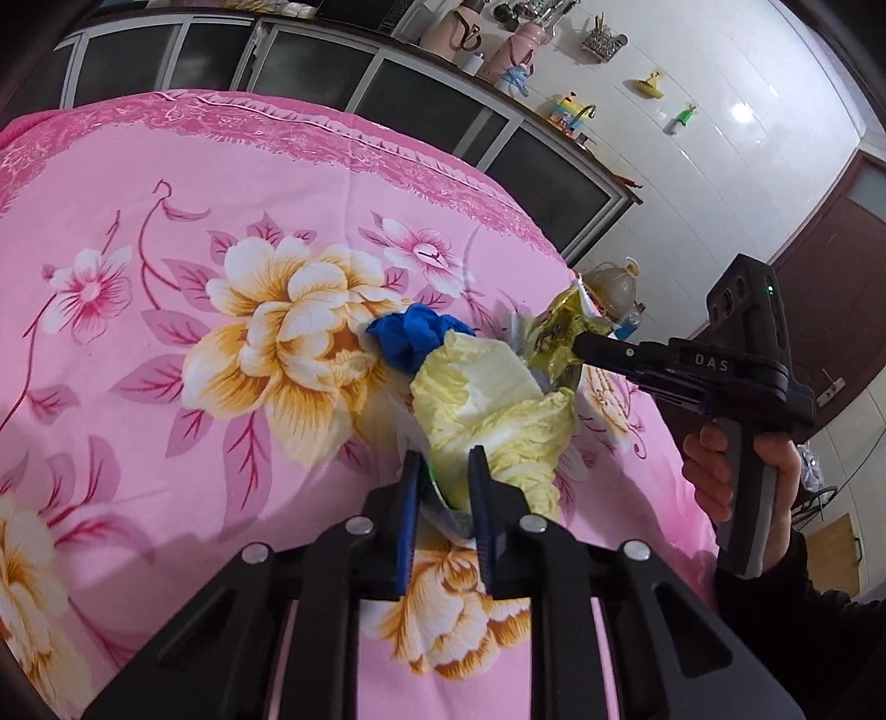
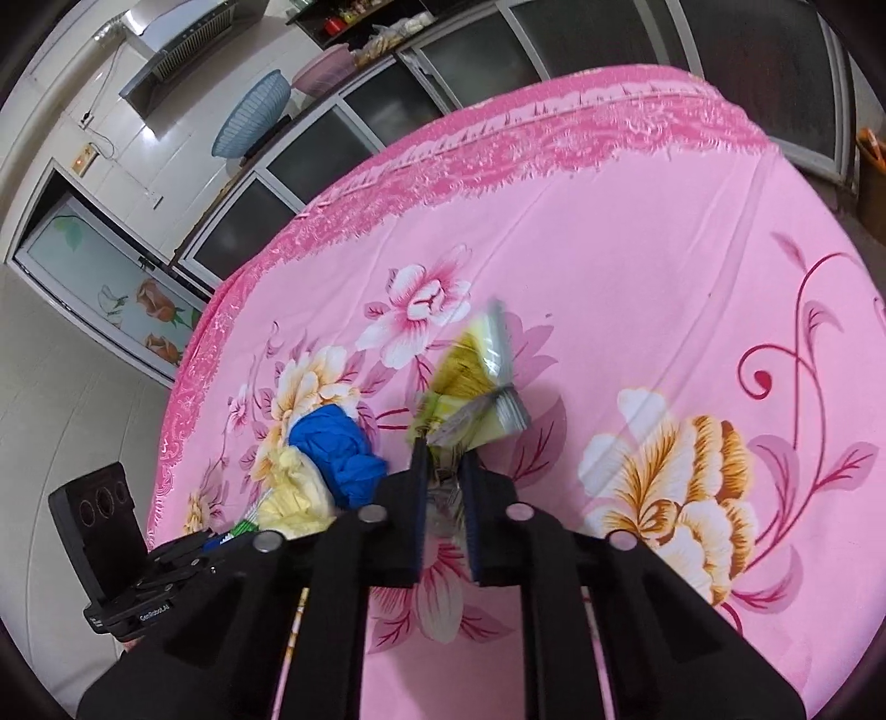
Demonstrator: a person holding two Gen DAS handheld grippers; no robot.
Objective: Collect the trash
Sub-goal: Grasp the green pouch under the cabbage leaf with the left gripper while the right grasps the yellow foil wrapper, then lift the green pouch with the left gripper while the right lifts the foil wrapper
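Note:
On the pink floral tablecloth (image 1: 166, 232) lies a trash heap: pale yellow cabbage leaves (image 1: 493, 410), a crumpled blue cloth (image 1: 412, 332) and a white plastic bag edge. My left gripper (image 1: 446, 465) is shut on the bag edge under the cabbage. My right gripper (image 1: 578, 346) is shut on a yellow snack wrapper (image 1: 556, 332) and holds it over the heap's far side. In the right wrist view the right gripper (image 2: 443, 459) holds the blurred wrapper (image 2: 476, 382); the blue cloth (image 2: 338, 443) and cabbage (image 2: 293, 498) lie to its left.
A dark glass-door cabinet (image 1: 387, 83) runs behind the table, with thermoses (image 1: 515, 50) on top. An oil bottle (image 1: 612, 288) stands past the table's right edge. A brown door (image 1: 830, 277) is at far right. A blue basin (image 2: 252, 113) and range hood (image 2: 177, 50) sit near the tiled wall.

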